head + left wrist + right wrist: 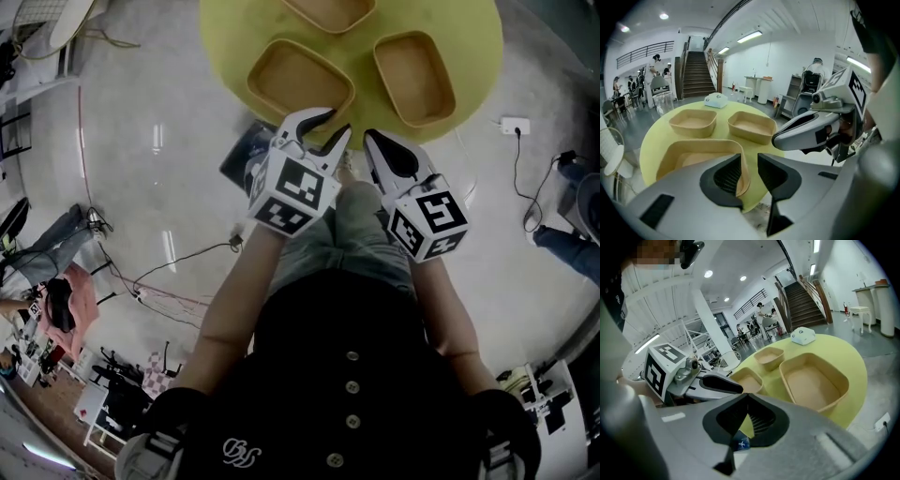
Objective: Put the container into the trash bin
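Yellow table (650, 140): left gripper (749, 161) gapes astride the container (693, 154) rim, plain only in its own view; right gripper (747, 399) closed, empty.

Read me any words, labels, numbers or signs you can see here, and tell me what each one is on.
No word or number here can be read for certain.
Shirt: a curly white mark, perhaps two letters, too small to tell.
Left cube and right cube: black-and-white square markers only, no letters.
Blue item on the floor: a small white mark, blurred.
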